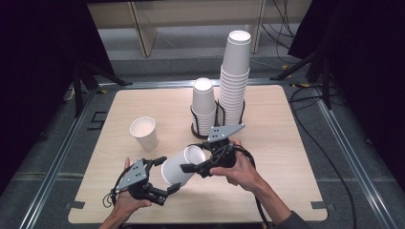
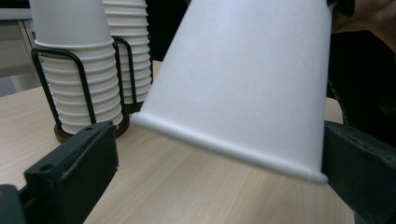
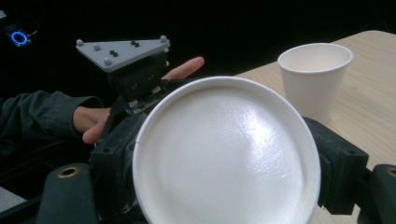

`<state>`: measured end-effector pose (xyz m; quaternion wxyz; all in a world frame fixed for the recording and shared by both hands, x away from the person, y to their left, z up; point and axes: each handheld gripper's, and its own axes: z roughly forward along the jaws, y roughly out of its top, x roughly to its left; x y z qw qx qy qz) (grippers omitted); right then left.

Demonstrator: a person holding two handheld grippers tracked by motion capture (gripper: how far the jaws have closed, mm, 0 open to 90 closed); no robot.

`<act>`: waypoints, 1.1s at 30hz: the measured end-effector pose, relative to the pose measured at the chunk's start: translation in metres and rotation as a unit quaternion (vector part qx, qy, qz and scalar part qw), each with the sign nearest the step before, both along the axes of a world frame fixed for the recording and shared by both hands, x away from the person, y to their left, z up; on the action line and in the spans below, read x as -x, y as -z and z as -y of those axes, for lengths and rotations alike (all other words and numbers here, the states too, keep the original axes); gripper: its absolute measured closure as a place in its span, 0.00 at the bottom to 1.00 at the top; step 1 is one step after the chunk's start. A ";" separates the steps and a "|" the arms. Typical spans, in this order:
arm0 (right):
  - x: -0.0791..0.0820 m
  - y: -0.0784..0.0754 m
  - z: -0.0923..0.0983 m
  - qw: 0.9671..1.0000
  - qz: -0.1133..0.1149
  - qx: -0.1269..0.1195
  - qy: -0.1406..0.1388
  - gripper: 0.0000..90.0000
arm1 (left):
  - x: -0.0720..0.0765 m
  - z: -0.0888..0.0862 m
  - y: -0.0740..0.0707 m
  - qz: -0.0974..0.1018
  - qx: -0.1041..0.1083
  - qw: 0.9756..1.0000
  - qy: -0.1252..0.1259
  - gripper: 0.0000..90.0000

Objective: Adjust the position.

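A white paper cup [image 1: 177,169] lies on its side in the air above the table's front, between my two grippers. My right gripper [image 1: 191,160] is shut on its narrow end; in the right gripper view the cup's round end [image 3: 224,154] sits between the two black jaws. My left gripper [image 1: 168,174] stands open around the wider end. In the left gripper view the cup's rolled rim [image 2: 224,144] hangs between the spread jaws, with a clear gap to the left jaw.
A single upright paper cup [image 1: 144,132] stands on the wooden table [image 1: 277,157] to the left of middle. A black wire holder at the back holds a short stack of cups [image 1: 203,107] and a tall stack [image 1: 235,78]. Cables trail on the floor at the right.
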<state>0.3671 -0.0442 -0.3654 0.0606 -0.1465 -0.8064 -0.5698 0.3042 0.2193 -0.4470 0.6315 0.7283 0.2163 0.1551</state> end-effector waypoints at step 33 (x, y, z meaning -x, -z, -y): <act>0.014 0.002 -0.004 0.979 0.090 0.178 -0.036 0.19 | 0.008 0.011 0.004 -0.008 -0.204 0.978 0.029 0.11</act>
